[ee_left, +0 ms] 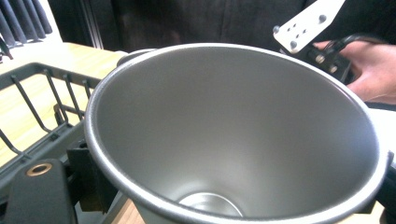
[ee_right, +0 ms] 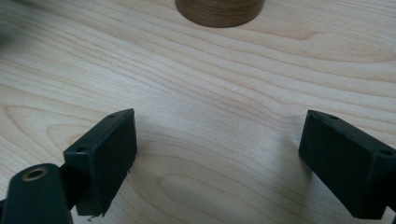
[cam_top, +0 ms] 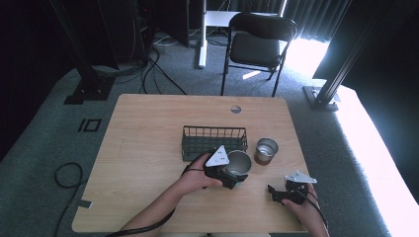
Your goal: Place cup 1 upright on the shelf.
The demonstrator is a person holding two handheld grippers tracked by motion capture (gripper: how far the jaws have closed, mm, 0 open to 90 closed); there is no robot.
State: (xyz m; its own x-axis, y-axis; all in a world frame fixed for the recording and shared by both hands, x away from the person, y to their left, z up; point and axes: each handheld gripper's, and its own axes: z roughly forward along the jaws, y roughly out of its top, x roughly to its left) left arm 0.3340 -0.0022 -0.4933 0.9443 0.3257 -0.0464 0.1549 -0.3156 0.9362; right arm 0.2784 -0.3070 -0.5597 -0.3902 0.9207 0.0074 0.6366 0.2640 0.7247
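The left gripper (cam_top: 231, 178) is clamped on a steel cup (cam_top: 239, 162), which sits just in front of the wire basket (cam_top: 214, 132) and close against its near wall; in the left gripper view the cup's wide mouth (ee_left: 233, 126) tips toward the camera, and the basket's bars (ee_left: 35, 100) stand right beside its rim. Gripping the cup low on its side, as the jaw block below the rim suggests, leaves the mouth free and lets the person swing it over the basket wall, which looks like the step in hand: I judge the cup is being carried toward the basket, or lifted to go in. A second cup (cam_top: 266, 150), steel above with a brown band at its foot, stands upright just to the right of the basket's front corner, apart from the held one. The right gripper (cam_top: 280, 193) waits well forward and to the right of the basket, near the table (cam_top: 143, 148) edge, its jaws spread wide with nothing between them (only bare wood grain shows there in the right gripper view, with the second cup's brown base (ee_right: 219, 10) farther ahead). Pointing at that base suggests it is lined up to take the second cup once the first is placed.
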